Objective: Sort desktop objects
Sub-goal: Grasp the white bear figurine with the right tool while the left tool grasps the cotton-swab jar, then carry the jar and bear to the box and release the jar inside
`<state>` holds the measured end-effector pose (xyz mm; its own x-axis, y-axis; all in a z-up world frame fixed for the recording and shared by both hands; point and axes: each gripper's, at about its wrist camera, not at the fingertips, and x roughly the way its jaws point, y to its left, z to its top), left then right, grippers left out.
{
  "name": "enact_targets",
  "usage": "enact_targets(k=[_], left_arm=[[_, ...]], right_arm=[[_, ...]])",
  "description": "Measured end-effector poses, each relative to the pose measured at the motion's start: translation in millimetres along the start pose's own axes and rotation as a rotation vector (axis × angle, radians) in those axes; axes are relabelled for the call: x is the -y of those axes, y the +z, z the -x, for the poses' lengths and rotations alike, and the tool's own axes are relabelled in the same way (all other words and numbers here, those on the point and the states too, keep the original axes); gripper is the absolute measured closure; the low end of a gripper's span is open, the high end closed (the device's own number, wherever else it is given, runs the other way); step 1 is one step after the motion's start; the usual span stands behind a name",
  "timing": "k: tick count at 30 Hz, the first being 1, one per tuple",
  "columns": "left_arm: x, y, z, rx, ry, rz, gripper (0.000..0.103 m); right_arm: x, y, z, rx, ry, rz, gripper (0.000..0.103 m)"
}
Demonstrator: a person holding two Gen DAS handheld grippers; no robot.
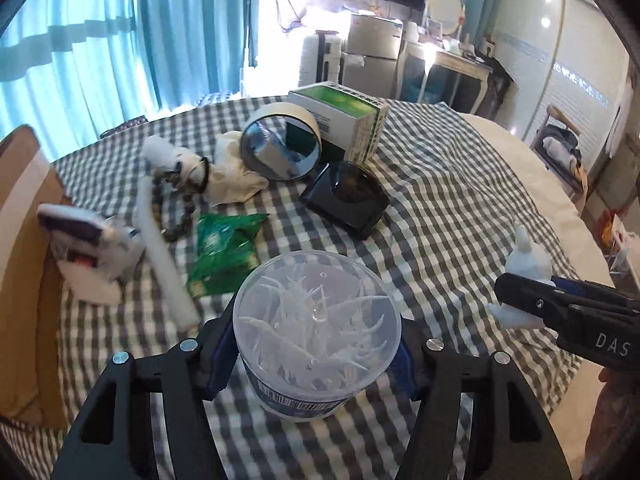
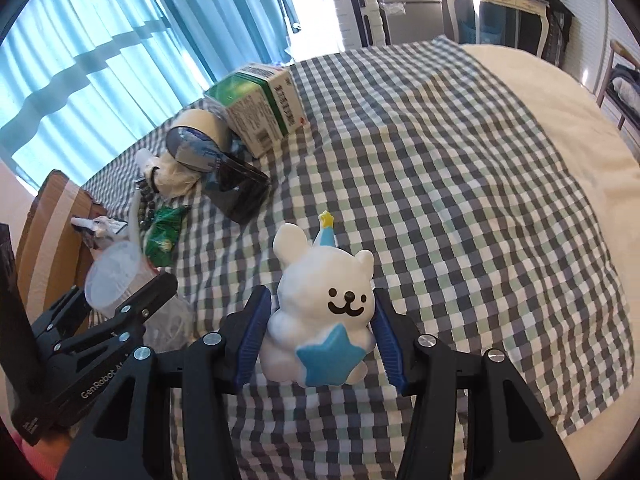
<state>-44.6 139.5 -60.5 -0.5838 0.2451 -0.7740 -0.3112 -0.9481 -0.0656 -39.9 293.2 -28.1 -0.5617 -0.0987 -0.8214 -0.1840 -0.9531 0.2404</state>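
Observation:
My left gripper [image 1: 316, 344] is shut on a clear plastic tub of floss picks [image 1: 316, 320], held above the checked tablecloth [image 1: 440, 184]. My right gripper [image 2: 320, 340] is shut on a white bear figurine with a blue star [image 2: 324, 312]; it also shows in the left wrist view [image 1: 524, 264] at the right. The tub and left gripper show at the left of the right wrist view [image 2: 116, 276]. Further back lie a green packet [image 1: 224, 252], a black case [image 1: 346, 198], a round mirror [image 1: 280, 148], a green-white box [image 1: 344, 120], a bead bracelet [image 1: 180, 200] and a white tube [image 1: 164, 248].
A cardboard box [image 1: 24, 240] stands at the table's left edge with a small white-purple item [image 1: 88, 244] beside it. A crumpled white cloth [image 1: 236, 176] lies by the mirror. The right half of the cloth [image 2: 460, 200] is bare; the round table's edge [image 2: 580, 128] curves at right.

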Motion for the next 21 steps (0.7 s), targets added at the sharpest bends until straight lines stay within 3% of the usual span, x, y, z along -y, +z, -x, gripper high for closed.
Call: enact_targets(k=[12,17,21], left_arm=[[-50,1,105,0.113,-0.032,0.116,0.039],[-99,11,148,0.159,0.100,0.196,0.039],[-151,16,178,0.175,0.174,0.259,0.039]], right_arm=[[-71,-27,67,0.077,-0.003,0.178,0.052],[-129,-26,96,0.123,-0.010,0.276,0.052],[-188,-18,103,0.140,0.040,0.336,0.052]])
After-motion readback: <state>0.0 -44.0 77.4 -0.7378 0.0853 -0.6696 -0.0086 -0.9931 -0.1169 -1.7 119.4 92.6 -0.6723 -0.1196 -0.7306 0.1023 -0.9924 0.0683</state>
